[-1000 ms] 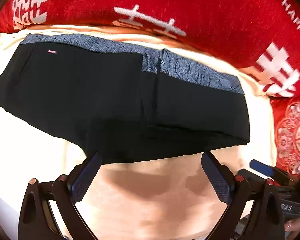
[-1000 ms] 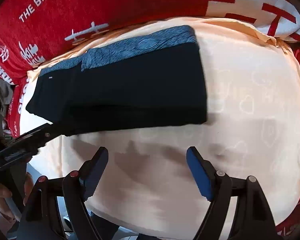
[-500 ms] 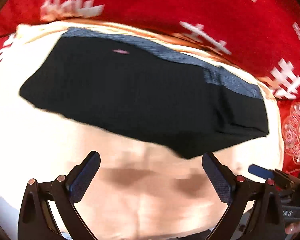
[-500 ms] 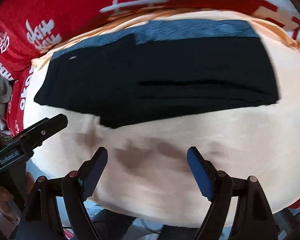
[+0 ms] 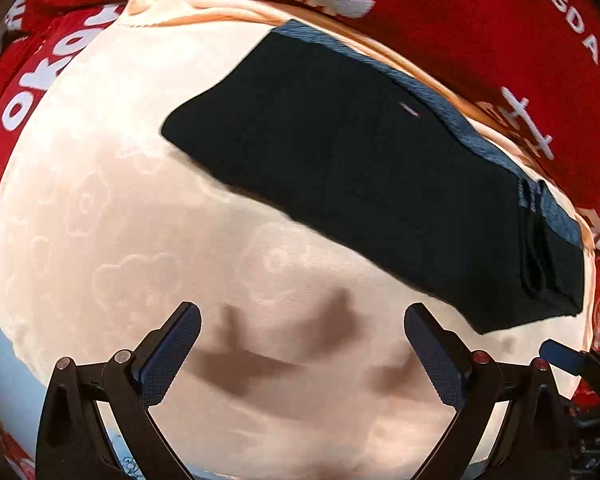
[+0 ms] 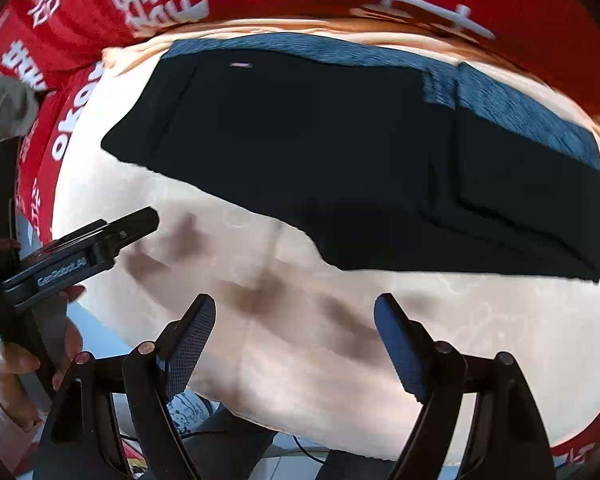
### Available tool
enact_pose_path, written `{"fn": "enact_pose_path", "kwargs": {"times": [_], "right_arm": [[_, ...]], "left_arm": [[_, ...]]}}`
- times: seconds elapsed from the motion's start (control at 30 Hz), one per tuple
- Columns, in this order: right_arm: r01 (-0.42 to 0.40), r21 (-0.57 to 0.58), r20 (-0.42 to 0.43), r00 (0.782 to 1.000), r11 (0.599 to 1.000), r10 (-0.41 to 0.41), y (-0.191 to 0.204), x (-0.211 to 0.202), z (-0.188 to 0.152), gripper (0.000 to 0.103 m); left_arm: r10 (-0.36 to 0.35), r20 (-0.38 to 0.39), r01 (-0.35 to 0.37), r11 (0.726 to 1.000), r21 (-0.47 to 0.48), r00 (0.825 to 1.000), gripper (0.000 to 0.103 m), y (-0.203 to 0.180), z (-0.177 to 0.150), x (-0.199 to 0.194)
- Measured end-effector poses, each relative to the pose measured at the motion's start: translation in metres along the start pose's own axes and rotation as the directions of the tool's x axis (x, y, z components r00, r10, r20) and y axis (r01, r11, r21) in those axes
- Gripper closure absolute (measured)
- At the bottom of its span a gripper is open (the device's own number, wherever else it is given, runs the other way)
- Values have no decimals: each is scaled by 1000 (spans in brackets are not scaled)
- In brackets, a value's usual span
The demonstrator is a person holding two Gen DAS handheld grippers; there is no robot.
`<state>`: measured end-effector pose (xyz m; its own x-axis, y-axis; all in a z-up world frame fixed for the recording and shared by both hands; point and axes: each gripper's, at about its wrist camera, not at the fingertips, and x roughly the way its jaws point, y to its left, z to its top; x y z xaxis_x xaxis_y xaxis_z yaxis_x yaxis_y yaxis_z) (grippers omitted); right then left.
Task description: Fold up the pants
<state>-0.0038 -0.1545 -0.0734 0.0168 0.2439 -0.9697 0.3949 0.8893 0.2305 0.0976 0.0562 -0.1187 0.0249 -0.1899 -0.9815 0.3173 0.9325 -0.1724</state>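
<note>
black pants (image 5: 364,176) lie folded along the far edge of the cream cloth (image 5: 148,240), left gripper (image 5: 300,344) & right gripper (image 6: 294,334) both spread wide w/ nothing held, so a one-layer pinch could drag the fold apart.

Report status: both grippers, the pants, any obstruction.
Left gripper open, empty. Right gripper open, empty. Black pants folded flat on cream cloth, clear of both. Nothing in the way.

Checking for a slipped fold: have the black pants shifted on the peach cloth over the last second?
Cannot tell. The pants still lie with their blue waistband along the peach cloth far edge; the cameras moved.
</note>
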Motion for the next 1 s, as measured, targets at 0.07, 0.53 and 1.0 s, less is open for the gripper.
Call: {"fn": "enact_pose_path", "kwargs": {"times": [0.07,0.53,1.0], "right_arm": [[3,-20,-8,1000,1000,-3,6,1,4,19],[-15,-40,-36,999,999,13,13,7,17,19],[-35,5,-45,998,999,35,1,10,20,19]], "left_arm": [[-20,-5,19,1000,-22,1000,1,5,3,1],[-36,8,36,997,-63,999,1,7,18,9],[-146,50,151,982,-116,988,1,21,37,8]]}}
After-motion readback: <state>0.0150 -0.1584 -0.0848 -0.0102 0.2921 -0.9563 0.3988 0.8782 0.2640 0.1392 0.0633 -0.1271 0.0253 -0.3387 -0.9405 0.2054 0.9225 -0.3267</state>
